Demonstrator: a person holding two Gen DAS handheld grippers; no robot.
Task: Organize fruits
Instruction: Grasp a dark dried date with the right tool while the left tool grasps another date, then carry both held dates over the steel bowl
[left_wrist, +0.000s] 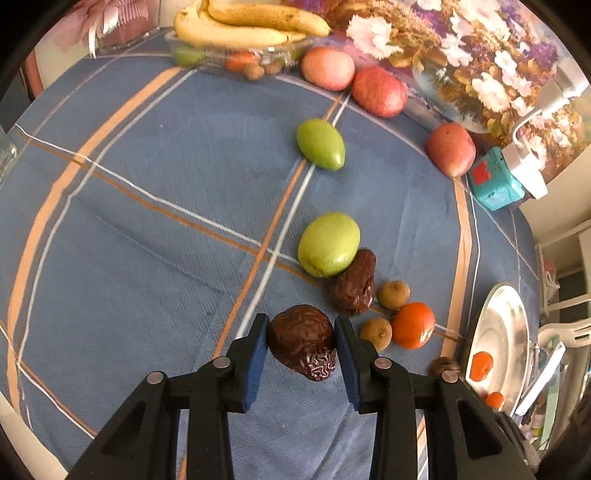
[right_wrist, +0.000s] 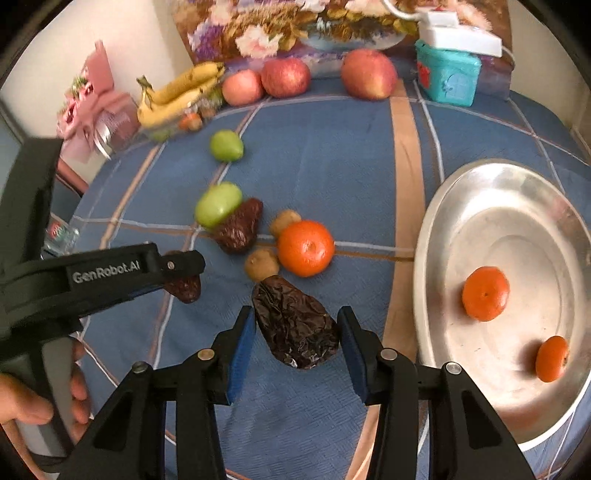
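My left gripper (left_wrist: 301, 341) has its blue pads against both sides of a wrinkled dark date (left_wrist: 303, 341) on the blue cloth; it also shows in the right wrist view (right_wrist: 184, 286). My right gripper (right_wrist: 297, 332) is open around another date (right_wrist: 295, 325), with gaps on both sides. Beyond lie a third date (left_wrist: 352, 282), two green fruits (left_wrist: 328, 243) (left_wrist: 320, 144), an orange (right_wrist: 306, 248) and two small brown fruits (right_wrist: 261, 264). A steel plate (right_wrist: 443, 221) at the right holds two oranges (right_wrist: 485, 293).
Three red apples (right_wrist: 369, 74) line the far edge by a floral picture (right_wrist: 280, 29). A glass dish with bananas (right_wrist: 177, 96) stands far left, next to a pink gift box (right_wrist: 96, 110). A teal box (right_wrist: 447, 74) sits far right. A glass (right_wrist: 59, 236) is at left.
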